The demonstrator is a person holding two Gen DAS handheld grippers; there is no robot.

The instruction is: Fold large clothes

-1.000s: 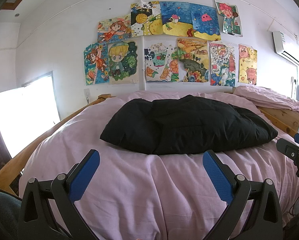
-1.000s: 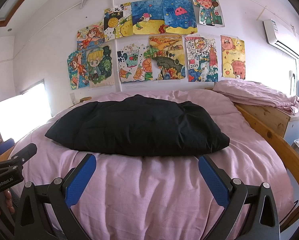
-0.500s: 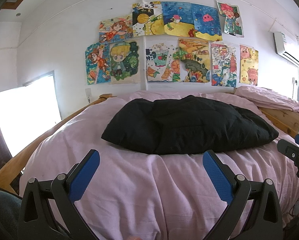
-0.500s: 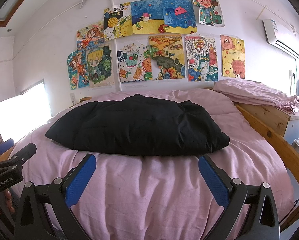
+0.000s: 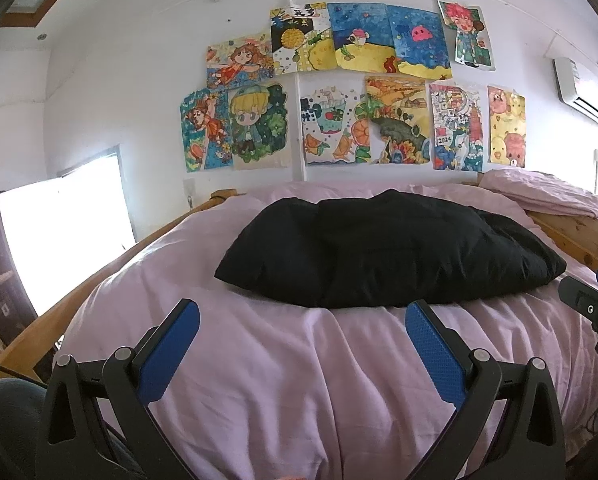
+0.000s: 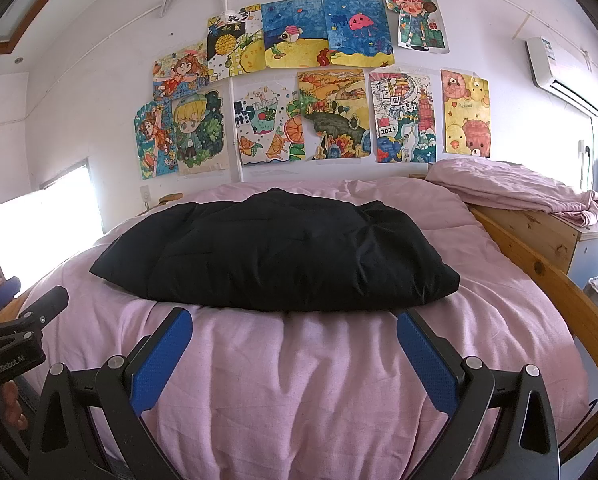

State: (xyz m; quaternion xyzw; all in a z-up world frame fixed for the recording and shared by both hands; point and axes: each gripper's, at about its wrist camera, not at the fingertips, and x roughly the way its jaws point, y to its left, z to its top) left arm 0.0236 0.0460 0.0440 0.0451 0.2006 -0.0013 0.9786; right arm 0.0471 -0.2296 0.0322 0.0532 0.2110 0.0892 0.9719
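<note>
Bed w/ pink sheet point(image 5: 259, 380), rumpled, in a wooden frame point(image 6: 539, 276). Wall behind: approx a dozen kids' drawings point(image 6: 299, 80) taped in two rows, incl. fish, jellyfish, pineapple, cartoon figures, one marked 2024. White conduit pipe point(image 6: 231, 92) runs down btwn them. AC unit point(image 6: 563, 76) upper right. Folded pink bedding point(image 6: 515, 192) on a wooden cabinet point(image 6: 539, 232) at right. Bright window point(image 5: 63, 232) at left.

my left gripper point(image 5: 302, 314) fills the bottom of the frame, its 2 blue pads point(image 5: 435, 350) spread wide over the pink sheet point(image 5: 291, 392). the folded black garment point(image 5: 387, 254) lies mid-frame, untouched, drawings point(image 5: 351, 92) above.
</note>
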